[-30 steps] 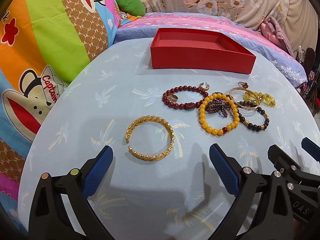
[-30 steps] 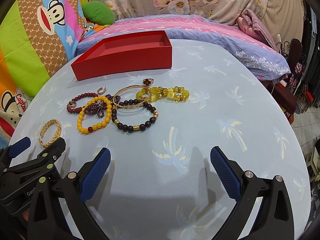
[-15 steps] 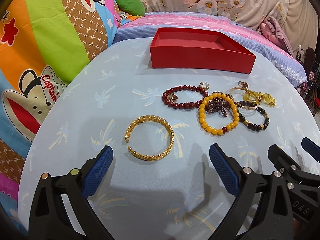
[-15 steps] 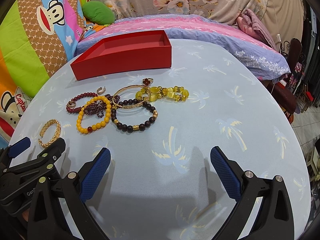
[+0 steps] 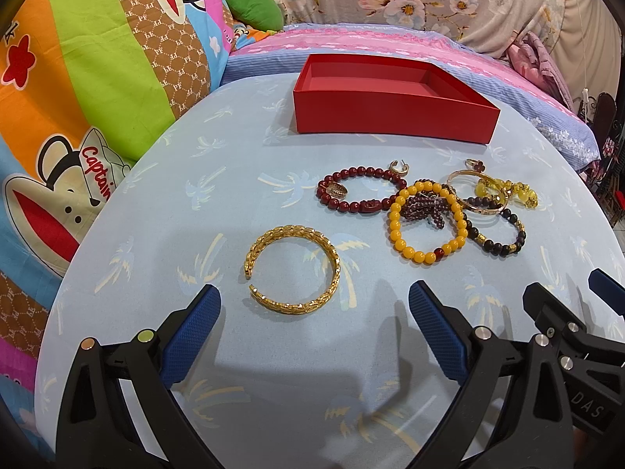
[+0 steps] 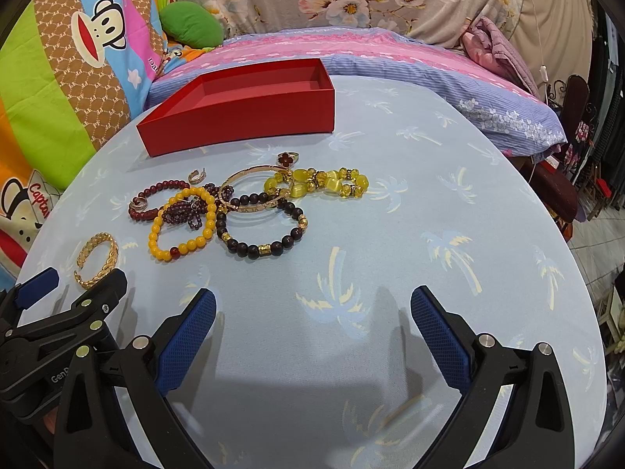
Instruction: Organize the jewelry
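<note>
From the left wrist, the left gripper (image 5: pixel 314 308) hangs spread wide and empty just short of the gold bangle (image 5: pixel 292 269), with the red box (image 5: pixel 394 117) beyond the bead bracelets (image 5: pixel 425 219). From the right wrist, the right gripper (image 6: pixel 312 312) gapes empty over bare blue tablecloth (image 6: pixel 410 234); the jewelry lies ahead-left.

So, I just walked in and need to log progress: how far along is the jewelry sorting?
Nothing looks done: the open red cardboard box shows no jewelry inside. Nothing is in hand: the left gripper and right gripper are both open. All is left: the gold woven cuff bangle lies apart, and the yellow bead bracelet lies in the tangled pile.
</note>
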`<state>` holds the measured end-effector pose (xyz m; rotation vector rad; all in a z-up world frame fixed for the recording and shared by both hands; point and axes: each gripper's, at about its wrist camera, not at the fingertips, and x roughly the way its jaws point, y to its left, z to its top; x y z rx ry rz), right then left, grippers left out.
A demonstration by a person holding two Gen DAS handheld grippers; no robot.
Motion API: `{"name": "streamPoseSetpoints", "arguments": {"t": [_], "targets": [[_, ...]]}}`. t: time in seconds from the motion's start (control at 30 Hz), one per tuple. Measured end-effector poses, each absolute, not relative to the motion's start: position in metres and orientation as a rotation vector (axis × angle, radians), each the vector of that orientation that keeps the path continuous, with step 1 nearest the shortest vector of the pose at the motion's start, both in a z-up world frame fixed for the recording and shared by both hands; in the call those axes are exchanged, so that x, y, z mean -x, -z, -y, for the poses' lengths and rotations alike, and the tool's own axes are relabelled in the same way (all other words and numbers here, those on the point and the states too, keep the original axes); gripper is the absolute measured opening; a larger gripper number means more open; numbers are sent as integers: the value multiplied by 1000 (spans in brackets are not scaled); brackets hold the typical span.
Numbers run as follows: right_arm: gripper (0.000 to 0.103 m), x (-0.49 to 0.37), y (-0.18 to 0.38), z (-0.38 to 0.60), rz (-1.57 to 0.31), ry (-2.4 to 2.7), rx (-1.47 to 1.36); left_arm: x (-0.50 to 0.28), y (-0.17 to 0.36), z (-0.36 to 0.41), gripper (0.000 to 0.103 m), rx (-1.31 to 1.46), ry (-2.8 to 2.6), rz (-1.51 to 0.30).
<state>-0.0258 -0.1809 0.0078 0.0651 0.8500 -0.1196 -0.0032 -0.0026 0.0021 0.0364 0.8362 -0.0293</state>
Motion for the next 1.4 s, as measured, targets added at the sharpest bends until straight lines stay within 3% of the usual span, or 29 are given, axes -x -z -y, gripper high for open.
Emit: {"name": "streamPoseSetpoints", "arguments": {"t": [0.87, 1.3, 1.4], "targets": [[96, 26, -12, 198, -861, 154, -85, 10, -4, -16, 94, 42, 26, -853], [96, -17, -21, 190, -857, 87, -102, -11, -6, -22, 94, 37, 0, -865], [92, -29, -20, 183, -862, 63, -91, -15, -5, -21, 94, 37, 9, -871]]}}
